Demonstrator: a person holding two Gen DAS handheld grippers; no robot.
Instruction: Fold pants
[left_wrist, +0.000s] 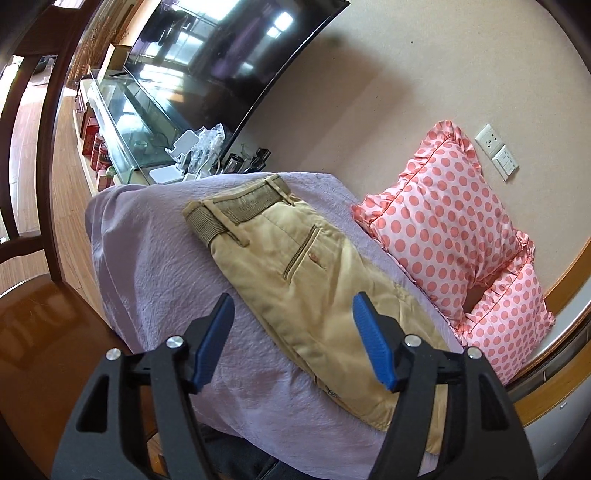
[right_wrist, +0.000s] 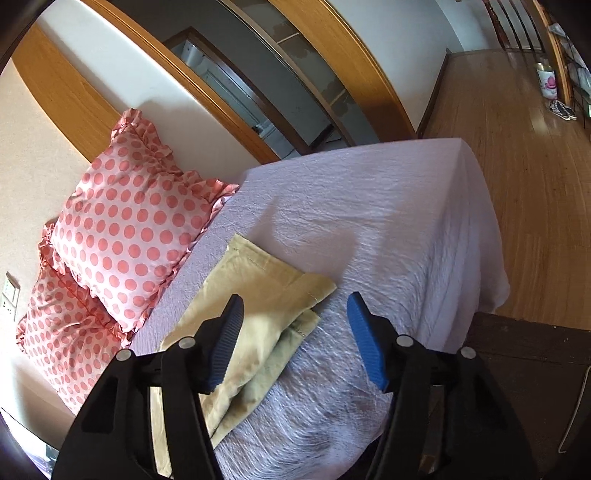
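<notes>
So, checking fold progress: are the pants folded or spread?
Partly folded: the pants lie lengthwise, the two leg hems stacked on the sheet.

Left wrist view facing waistband end, right wrist view facing leg-hem end, both near pants (left_wrist: 306, 280), shared.

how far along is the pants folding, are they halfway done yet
Done: the khaki pants lie on the lavender cover folded lengthwise, leg over leg, hems stacked. In hand: nothing; the left gripper and right gripper both hover open over the cloth. Left: probably folding the hems up toward the waistband.
</notes>
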